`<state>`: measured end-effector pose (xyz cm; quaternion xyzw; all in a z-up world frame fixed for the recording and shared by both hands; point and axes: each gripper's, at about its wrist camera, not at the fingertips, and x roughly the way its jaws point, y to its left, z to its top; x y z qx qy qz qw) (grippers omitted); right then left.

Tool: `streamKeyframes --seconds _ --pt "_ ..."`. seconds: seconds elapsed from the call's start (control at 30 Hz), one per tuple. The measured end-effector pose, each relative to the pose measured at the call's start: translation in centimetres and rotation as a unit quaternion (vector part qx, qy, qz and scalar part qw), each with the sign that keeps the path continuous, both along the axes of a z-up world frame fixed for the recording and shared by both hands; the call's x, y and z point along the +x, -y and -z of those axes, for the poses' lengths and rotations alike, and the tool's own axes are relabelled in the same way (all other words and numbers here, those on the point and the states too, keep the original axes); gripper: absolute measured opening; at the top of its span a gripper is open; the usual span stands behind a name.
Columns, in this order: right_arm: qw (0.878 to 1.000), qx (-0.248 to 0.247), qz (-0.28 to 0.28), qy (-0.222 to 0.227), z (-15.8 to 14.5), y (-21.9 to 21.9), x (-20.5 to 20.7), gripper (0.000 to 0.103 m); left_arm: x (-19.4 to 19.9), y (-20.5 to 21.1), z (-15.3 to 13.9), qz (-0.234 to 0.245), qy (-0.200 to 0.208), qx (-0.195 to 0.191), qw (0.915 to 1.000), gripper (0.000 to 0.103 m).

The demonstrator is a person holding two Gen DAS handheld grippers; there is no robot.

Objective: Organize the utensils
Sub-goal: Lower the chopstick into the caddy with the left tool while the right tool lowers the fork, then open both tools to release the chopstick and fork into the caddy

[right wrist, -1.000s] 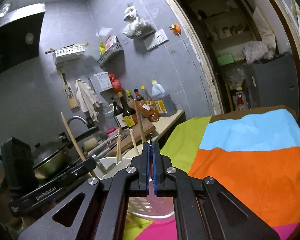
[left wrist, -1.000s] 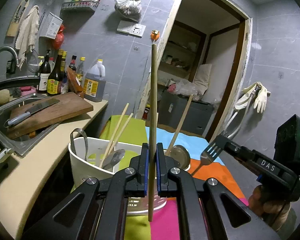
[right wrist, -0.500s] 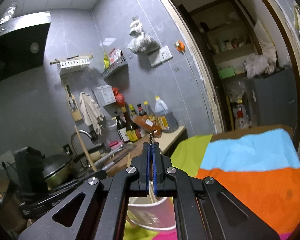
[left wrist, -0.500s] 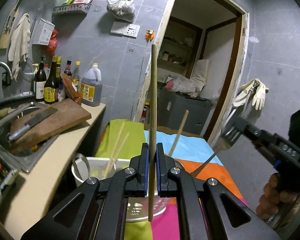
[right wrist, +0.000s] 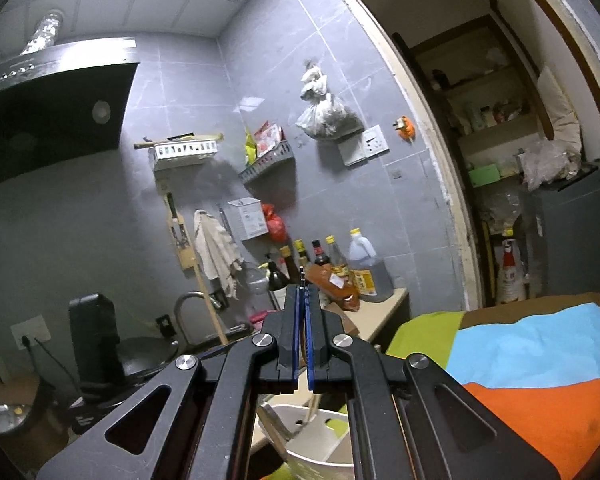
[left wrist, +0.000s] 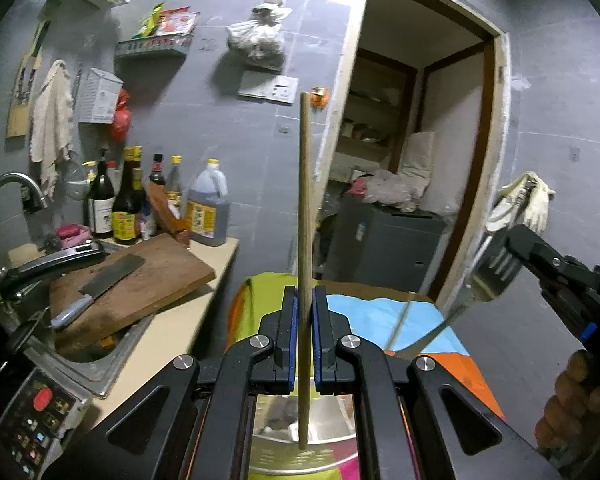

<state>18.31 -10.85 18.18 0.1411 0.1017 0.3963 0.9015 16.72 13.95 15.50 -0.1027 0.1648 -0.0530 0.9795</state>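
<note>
My left gripper [left wrist: 304, 300] is shut on a long wooden chopstick [left wrist: 305, 200], which stands upright between the blue pads. Its lower end hangs over the white utensil basket [left wrist: 300, 462], whose rim shows just below the jaws. At the right edge of the left wrist view, my right gripper [left wrist: 512, 248] is shut on a metal fork [left wrist: 490, 276], tines up and handle slanting down to the left. In the right wrist view the right gripper [right wrist: 302, 296] shows only the fork's thin edge [right wrist: 302, 271] between its pads. The white basket [right wrist: 320, 436] lies below it.
A striped green, blue and orange cloth [right wrist: 540, 344] covers the table. To the left a counter holds a cutting board with a cleaver [left wrist: 112, 280], sauce bottles [left wrist: 128, 204] and a sink tap [left wrist: 8, 188]. An open doorway [left wrist: 412, 184] lies behind.
Both grippers have risen with the chopstick and the fork still held. The basket and the utensils in it have slid down to the bottom of both views.
</note>
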Motion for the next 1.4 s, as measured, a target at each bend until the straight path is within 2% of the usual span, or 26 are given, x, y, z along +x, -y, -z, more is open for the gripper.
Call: streamKeyframes --seconds 0.33,0.67,0.87,1.03,1.17,1.4 --pt "0.999 -0.014 -0.021 -0.041 2.4 -1.7 1.7 0.001 0.9 -2.4 0.3 -0.024 -0.001 -0.022 0.9995 0.004" --pt "0.997 -0.034 -0.026 -0.070 4.8 -2.3 2.6 0.001 2.1 -2.3 0.2 -0.036 0.005 -0.013 0.9992 0.004" --pt "0.994 -0.043 -0.019 -0.100 6.7 -2.4 3.4 0.001 3.3 -1.7 1.9 -0.035 -0.024 0.007 0.9991 0.004" --pt "0.990 -0.049 -0.002 -0.133 8.6 -2.3 4.1 0.002 4.4 -0.5 3.9 -0.020 -0.072 0.029 0.9968 0.004" --pt "0.987 -0.053 0.012 -0.149 10.0 -2.3 4.2 0.003 4.8 0.5 5.8 -0.008 -0.094 0.035 0.9949 0.004" --pt "0.990 -0.068 0.040 -0.120 10.2 -2.2 3.2 0.005 3.8 0.8 7.8 0.011 -0.089 0.011 0.9959 0.007"
